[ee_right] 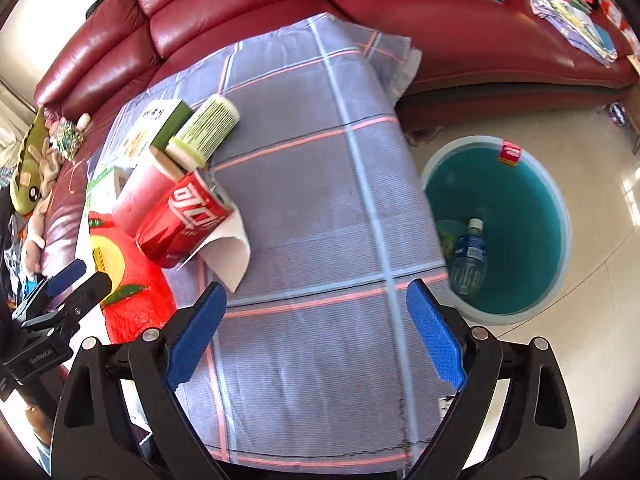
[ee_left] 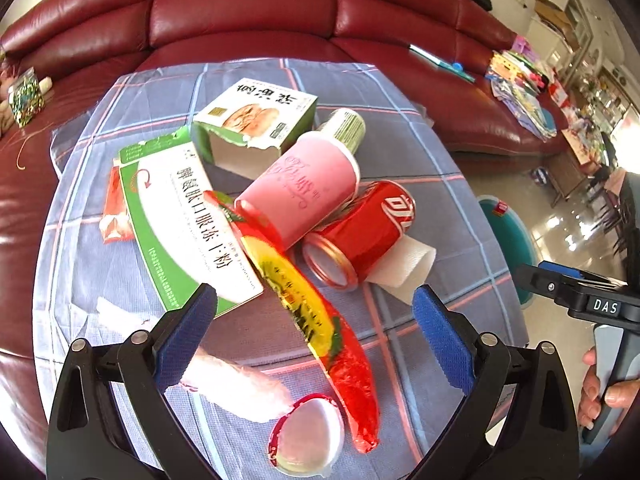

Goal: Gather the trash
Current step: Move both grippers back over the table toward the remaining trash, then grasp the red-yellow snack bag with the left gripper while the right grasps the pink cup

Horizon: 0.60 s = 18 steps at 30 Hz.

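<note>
While both grippers hover above the table, I read their jaws as spread wide with nothing between the blue pads. My left gripper hangs over the trash heap at the table's left side; my right gripper hangs over bare checked cloth near the table's front edge, close to the right edge.

Trash on the cloth, from the left wrist view:
- A red snack wrapper with a yellow panel lies lengthwise, running from the pile's centre toward the front edge, directly between the left gripper's pads but below them.
- A white-and-green flat box lies to its left, partly over an orange sachet.
- A pink paper cup lies on its side, touching a red cola can, also on its side.
- A white tissue lies under the can.
- A torn green carton sits behind the cup, with a green-striped cylinder just beside it.
- A peeled foil lid and a pale crumpled tissue lie nearest the front edge.

Off the table's right edge, a teal bin stands on the floor, holding a plastic bottle. A red sofa runs behind the table. A hand grips the right gripper's handle at the left view's right margin.
</note>
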### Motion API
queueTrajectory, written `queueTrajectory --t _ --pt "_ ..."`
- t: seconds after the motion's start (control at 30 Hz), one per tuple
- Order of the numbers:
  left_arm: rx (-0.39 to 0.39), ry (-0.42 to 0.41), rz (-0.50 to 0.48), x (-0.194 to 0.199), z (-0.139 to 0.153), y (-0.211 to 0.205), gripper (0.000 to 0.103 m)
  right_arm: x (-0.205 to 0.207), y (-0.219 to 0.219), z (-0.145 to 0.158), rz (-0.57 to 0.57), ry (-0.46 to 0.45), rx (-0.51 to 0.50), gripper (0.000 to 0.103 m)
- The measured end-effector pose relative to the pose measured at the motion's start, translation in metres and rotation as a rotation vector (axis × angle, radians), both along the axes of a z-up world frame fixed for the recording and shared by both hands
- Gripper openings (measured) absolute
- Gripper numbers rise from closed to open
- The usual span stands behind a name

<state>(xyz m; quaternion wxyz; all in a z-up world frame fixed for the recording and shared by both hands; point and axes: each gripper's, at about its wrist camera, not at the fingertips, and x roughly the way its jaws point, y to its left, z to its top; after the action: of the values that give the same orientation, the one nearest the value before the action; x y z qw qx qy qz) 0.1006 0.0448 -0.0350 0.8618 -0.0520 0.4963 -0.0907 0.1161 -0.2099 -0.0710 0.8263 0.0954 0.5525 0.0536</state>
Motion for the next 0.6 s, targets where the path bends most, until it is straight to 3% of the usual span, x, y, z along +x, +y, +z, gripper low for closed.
queueTrajectory --t 0.2,0.33,0.4,0.47,0.5,0.6 --pt "-0.021 0.028 -0.014 -0.002 -0.014 0.003 0.096 0.002 0.017 -0.008 0.023 0.028 -0.002 0.087" --pt "-0.022 0.054 -0.036 0.003 -0.024 -0.006 0.082 0.006 0.023 -0.012 0.023 0.044 -0.006 0.087" --pt "-0.025 0.068 -0.048 0.004 -0.030 -0.008 0.067 0.008 0.024 -0.013 0.022 0.052 -0.006 0.087" --pt "-0.027 0.089 -0.067 0.005 -0.036 -0.011 0.029 0.010 0.026 -0.013 0.021 0.056 -0.004 0.087" --pt "-0.033 0.097 -0.078 0.004 -0.040 -0.012 0.018 0.011 0.027 -0.013 0.021 0.056 -0.001 0.087" --pt "-0.028 0.072 -0.082 0.000 -0.038 -0.010 0.009 0.013 0.030 -0.011 0.023 0.049 0.001 0.087"
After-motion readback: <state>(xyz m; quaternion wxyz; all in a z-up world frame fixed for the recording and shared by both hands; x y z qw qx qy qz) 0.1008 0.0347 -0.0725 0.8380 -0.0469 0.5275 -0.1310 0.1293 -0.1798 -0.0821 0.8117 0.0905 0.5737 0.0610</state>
